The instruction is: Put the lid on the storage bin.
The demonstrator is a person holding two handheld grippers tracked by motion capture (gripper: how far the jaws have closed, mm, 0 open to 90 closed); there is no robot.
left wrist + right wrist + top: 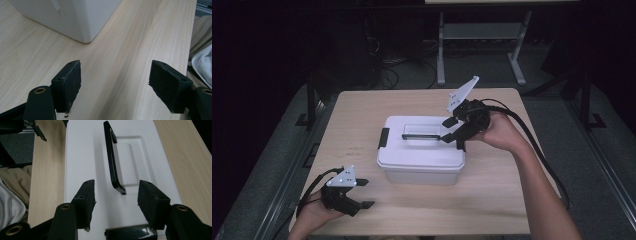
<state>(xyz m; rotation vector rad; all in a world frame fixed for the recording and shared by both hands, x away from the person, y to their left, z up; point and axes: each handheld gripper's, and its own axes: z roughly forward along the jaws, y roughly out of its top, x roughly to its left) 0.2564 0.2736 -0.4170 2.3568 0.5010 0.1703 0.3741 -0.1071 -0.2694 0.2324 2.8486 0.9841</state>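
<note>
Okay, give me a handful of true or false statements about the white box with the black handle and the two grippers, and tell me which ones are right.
1. The right gripper is open, with its jaws on either side of the near end of the black handle. True.
2. The left gripper is clamped on the box's lid. False: it is open, over bare table near a corner of the white box.
3. The lid is on the box. True.
4. The handle is folded flat into its recess. False: it stands raised above the recess.
5. The box sits on a wooden table. True.
6. The black latch is on the box's right end. False: the one visible in the high view is on the left end.
</note>
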